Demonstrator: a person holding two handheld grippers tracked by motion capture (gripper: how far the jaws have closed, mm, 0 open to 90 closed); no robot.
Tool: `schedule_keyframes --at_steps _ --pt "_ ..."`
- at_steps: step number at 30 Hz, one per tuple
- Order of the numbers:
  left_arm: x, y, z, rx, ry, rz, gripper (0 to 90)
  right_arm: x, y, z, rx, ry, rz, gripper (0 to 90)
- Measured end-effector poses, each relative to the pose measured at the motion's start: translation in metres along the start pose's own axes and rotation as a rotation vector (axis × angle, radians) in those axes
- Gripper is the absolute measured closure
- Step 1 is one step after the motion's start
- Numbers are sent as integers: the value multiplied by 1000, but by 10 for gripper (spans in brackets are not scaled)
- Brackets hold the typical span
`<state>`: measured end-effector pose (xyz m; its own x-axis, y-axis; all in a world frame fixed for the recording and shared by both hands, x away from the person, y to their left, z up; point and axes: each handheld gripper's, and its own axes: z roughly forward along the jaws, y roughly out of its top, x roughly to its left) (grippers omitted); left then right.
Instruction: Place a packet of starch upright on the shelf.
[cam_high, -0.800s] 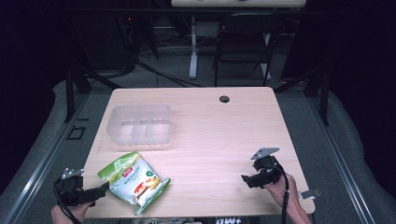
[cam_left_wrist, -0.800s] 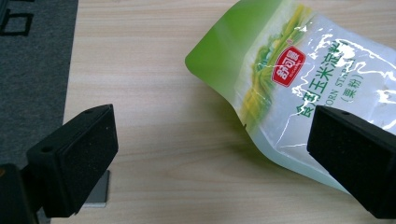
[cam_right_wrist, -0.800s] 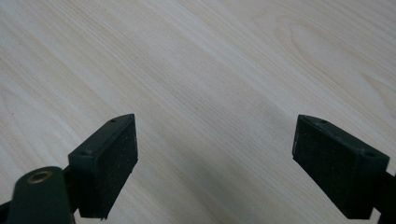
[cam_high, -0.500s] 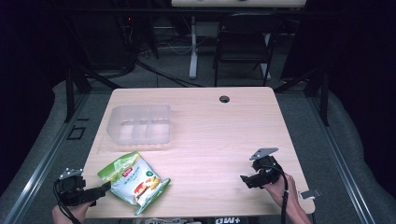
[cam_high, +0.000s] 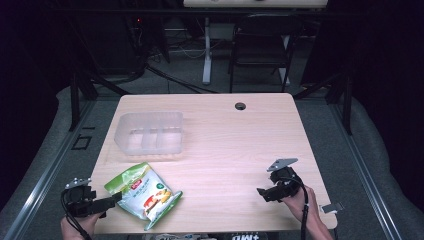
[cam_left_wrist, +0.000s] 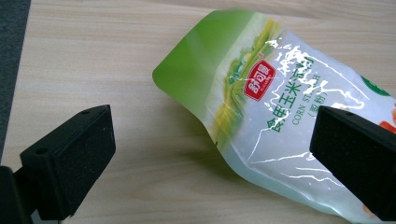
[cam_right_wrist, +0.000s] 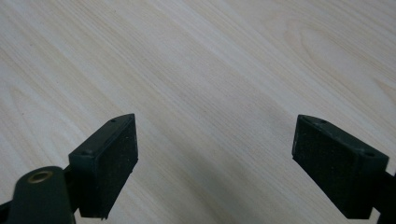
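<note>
While the person stands at the near edge of the table, the left gripper sits at the near left corner with its jaws spread wide, holding nothing. The green and clear starch bag lies flat on the wood just beside it, close to the near edge. In the left gripper view the bag stretches from between the jaws past the right-hand one, and I cannot tell whether that pad touches it; the other pad stands well apart over bare wood. The right gripper rests near the near right corner, jaws also wide, with plain tabletop between them. A clear plastic tray with dividers sits toward the left edge, behind the bag.
</note>
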<state>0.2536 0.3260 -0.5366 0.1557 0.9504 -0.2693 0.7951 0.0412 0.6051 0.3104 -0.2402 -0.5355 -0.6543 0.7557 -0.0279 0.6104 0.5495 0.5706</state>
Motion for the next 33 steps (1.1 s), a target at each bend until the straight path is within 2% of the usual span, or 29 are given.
schedule_keyframes --at_steps 5,14,16,18,22,24,25,29,33 --pt "0 2 6 5 -1 -20 2 1 0 0 5 5 -7 137" --pt "-2 5 16 19 -38 -23 3 4 2 -2 5 -7 -22 138" --pt "-3 6 18 40 -41 -20 4 4 2 -3 6 -12 -25 138" --pt "-2 6 21 40 -48 -20 15 4 2 -3 8 -10 -23 139" --pt "2 8 25 61 -40 -22 21 5 2 -2 12 -13 -26 139" --pt "4 8 28 80 -50 -30 28 6 2 -3 -1 -10 -21 139" --pt "5 9 29 77 -57 -41 33 6 2 -3 5 -13 -26 139" --pt "6 11 32 72 -90 -39 86 6 2 -3 13 -19 -38 139" --pt "2 13 36 79 -91 -23 151 6 3 -4 5 -18 -41 139"
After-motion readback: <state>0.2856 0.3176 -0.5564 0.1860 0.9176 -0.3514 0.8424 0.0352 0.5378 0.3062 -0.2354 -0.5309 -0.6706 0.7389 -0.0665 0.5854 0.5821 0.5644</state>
